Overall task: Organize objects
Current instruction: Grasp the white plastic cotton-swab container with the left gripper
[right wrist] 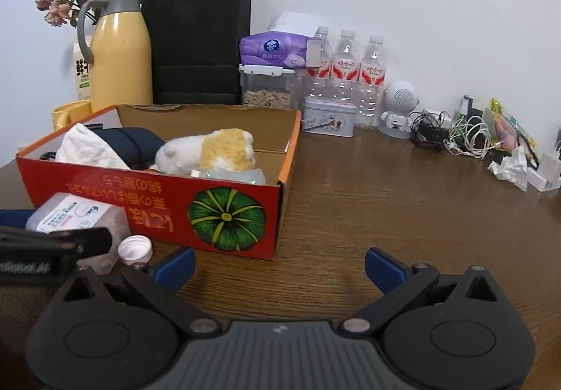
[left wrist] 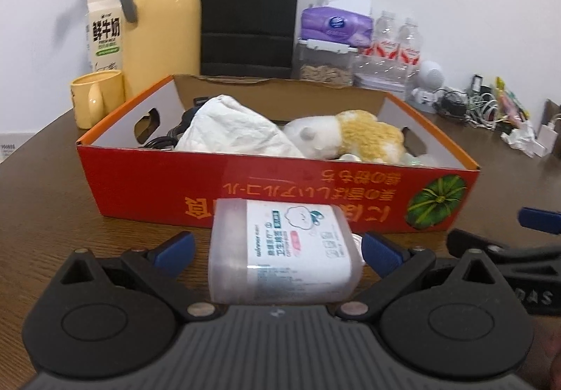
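- Straddling a cotton swab box (left wrist: 280,250), the left gripper (left wrist: 278,251) is spread wide, not gripping.
- The box is lying lengthwise between its fingers, pointing at the red carton (left wrist: 266,186).
- The right gripper (right wrist: 278,265) is hanging open, empty, farther away.

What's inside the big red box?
The red box holds a white-and-yellow plush toy, a crumpled white cloth, something dark blue and a clear plastic thing. Whatever lies beneath them is covered.
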`<action>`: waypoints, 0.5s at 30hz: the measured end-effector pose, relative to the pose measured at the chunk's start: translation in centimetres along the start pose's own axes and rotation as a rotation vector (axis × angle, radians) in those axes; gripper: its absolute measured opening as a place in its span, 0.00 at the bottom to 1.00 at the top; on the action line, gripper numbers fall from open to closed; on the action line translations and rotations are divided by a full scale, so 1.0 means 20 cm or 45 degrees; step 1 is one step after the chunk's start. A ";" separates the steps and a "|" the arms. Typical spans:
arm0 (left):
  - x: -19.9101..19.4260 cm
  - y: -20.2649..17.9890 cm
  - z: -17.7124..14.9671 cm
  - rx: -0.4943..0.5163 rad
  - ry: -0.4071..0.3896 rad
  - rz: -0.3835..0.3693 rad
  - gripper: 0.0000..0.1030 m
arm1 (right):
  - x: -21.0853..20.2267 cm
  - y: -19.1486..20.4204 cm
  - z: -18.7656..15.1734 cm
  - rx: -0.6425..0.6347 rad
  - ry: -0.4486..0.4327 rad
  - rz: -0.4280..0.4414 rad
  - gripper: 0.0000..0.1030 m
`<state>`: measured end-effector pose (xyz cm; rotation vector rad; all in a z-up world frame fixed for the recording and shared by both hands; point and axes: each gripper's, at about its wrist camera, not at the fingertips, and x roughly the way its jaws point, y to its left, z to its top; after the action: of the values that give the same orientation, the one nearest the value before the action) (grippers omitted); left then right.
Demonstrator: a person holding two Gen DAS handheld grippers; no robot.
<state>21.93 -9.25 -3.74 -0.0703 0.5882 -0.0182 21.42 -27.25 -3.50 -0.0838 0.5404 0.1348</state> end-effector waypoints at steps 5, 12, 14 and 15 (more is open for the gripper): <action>0.02 0.00 0.01 -0.003 0.008 0.031 1.00 | 0.00 0.01 0.00 -0.010 -0.003 0.005 1.00; 0.03 -0.02 0.00 0.018 0.014 0.058 1.00 | 0.00 0.02 0.00 -0.021 0.008 0.010 1.00; 0.03 -0.02 0.00 0.023 0.008 0.063 0.96 | 0.01 0.02 -0.01 -0.025 0.012 0.012 1.00; 0.03 -0.02 0.00 0.023 0.004 0.063 0.91 | 0.01 0.02 -0.01 -0.028 0.015 0.013 1.00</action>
<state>22.39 -9.74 -4.06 -0.0382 0.5925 0.0243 21.47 -26.82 -3.72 -0.1032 0.5509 0.1504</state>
